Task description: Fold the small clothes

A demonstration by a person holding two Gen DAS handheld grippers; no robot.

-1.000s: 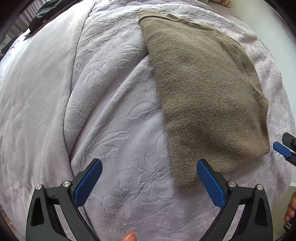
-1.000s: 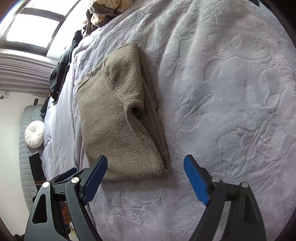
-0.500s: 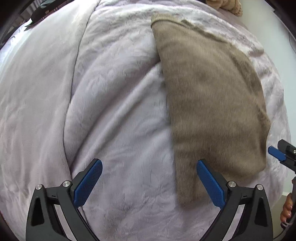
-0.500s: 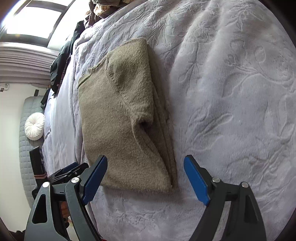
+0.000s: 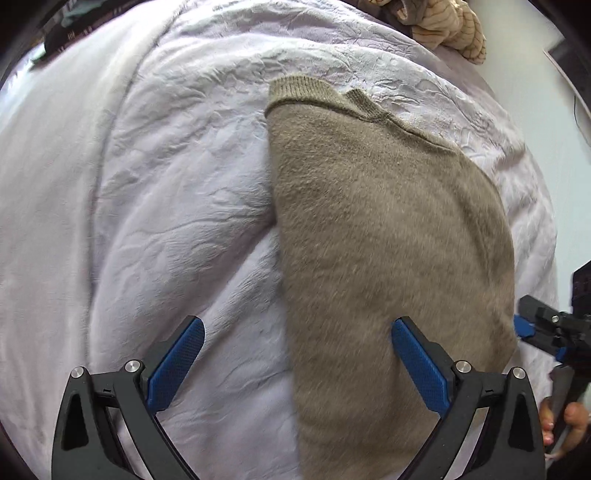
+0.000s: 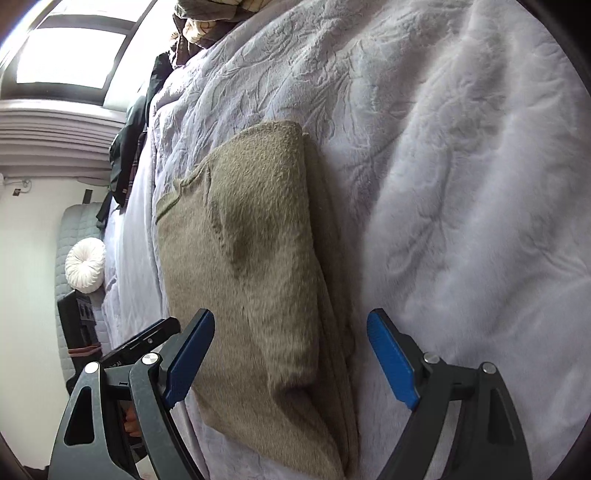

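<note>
The folded olive-brown sweater (image 5: 388, 240) lies flat on the lavender embossed blanket (image 5: 166, 184), its ribbed hem toward 12 o'clock. The left gripper (image 5: 297, 365) and right gripper (image 6: 290, 360) both hover over it, jaws spread wide and pinching nothing.

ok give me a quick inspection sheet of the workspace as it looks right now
surface: lilac embossed blanket covering a bed, wrinkled.
job's things: olive-brown sweater, folded into a long panel, lying flat.
clutter: heap of clothes at the far end; dark garments off the bed edge.
grippers: left tool open, straddling the sweater's long edge; right tool open above its near end; neither grips fabric.
cables: thin cable on the wall.
surroundings: window, white round cushion on a grey quilted seat.
</note>
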